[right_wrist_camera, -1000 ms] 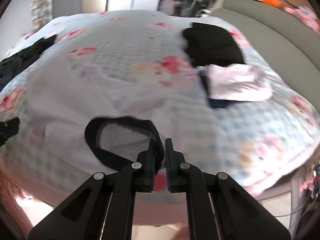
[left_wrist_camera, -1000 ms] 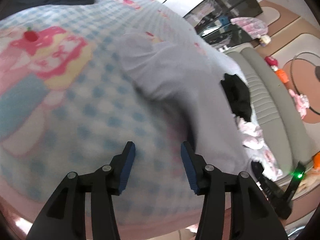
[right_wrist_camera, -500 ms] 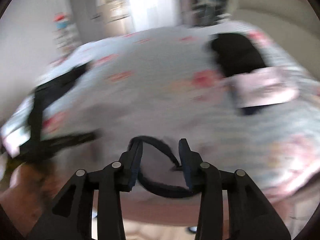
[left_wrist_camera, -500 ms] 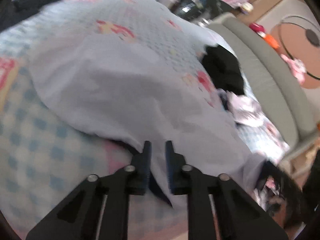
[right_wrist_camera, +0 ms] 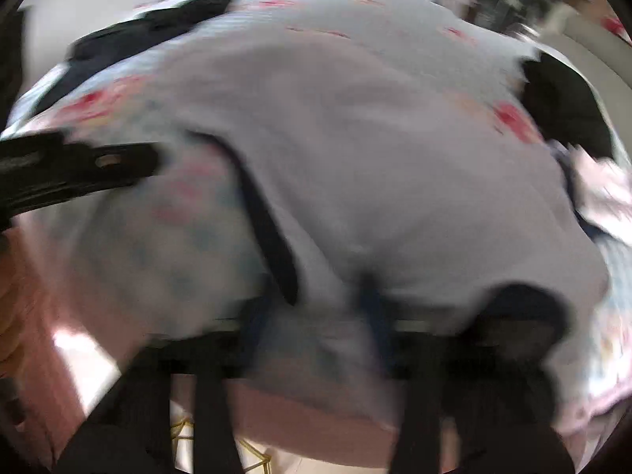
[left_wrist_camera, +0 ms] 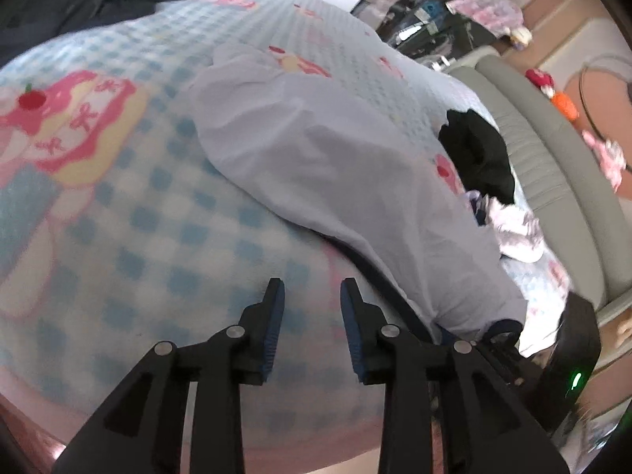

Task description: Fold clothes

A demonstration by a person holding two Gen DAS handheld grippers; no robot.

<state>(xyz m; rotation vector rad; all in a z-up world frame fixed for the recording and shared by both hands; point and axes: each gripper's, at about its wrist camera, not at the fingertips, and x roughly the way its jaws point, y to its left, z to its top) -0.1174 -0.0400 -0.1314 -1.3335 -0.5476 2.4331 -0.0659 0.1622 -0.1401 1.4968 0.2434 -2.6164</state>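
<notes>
Fold in progress, as I read it from both wrist views. My white garment, trimmed with a dark band, lies on the checked bedspread near the bed's near edge, bunched and partly doubled over, not yet a flat finished fold; I judge the task early to midway for this piece. A black garment and a pale crumpled piece lie farther along the bed, touching each other, and another dark garment sits at the far corner; whether those are finished I cannot tell. My left gripper hangs over bare bedspread just beside the white cloth, its jaws parted and opening with nothing between them. My right gripper is badly blurred at the garment's near hem; its jaws are closing with white cloth between them, but whether the pads already press I cannot tell. Open bedspread to the left of the cloth offers room; the near edge of the bed is close, and the grey padded frame bounds the right side.
</notes>
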